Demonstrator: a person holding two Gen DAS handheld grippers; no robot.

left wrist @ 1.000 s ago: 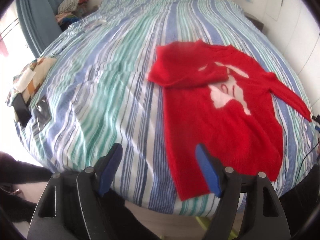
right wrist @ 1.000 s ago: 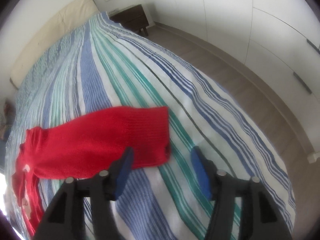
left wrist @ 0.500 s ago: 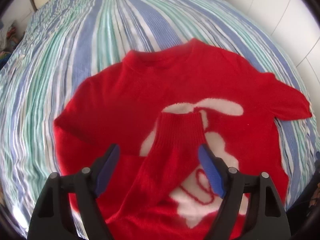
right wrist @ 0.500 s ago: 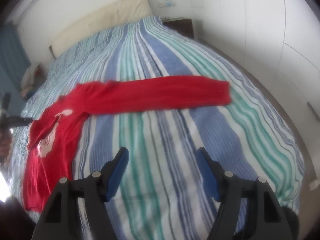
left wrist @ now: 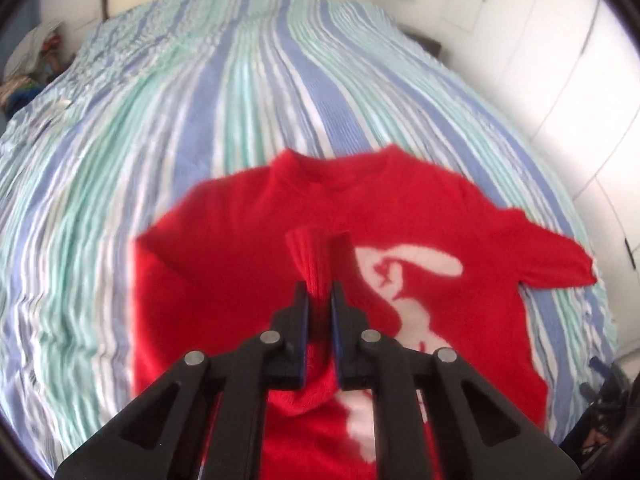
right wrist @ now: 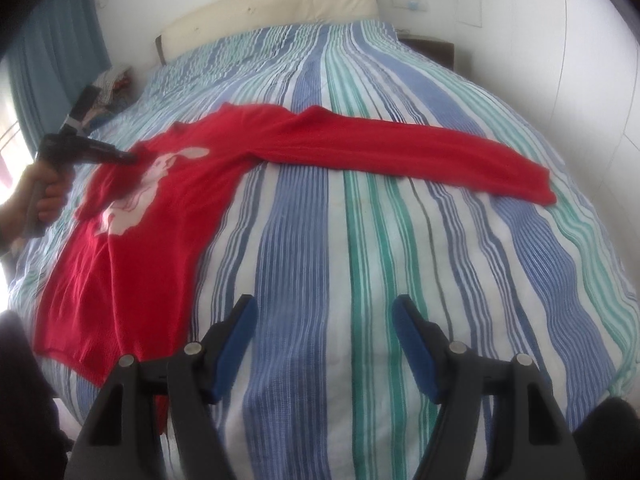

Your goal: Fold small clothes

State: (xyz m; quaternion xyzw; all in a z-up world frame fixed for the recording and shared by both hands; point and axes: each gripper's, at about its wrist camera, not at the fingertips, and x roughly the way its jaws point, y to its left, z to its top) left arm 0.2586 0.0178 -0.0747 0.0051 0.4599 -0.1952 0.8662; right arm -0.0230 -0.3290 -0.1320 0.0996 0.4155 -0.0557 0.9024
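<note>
Broad open stretches of the striped bed were left uncovered ahead of the right tongs, whose jaws stood apart. Farther ahead, that stretch was crossed by the red sweater's outstretched sleeve. The right side was bounded by white cupboard doors.

Bed's got a striped bedspread, blue/teal/white stripes running head to foot, w/ a cream padded headboard up at 12 o'clock. Dark nightstand sits approx 1 o'clock just beside the bed, white wardrobe doors along 2–3 o'clock. Blue curtain at 10 o'clock by a bright window, plus a pile of misc stuff near it, too blurry to ID.
</note>
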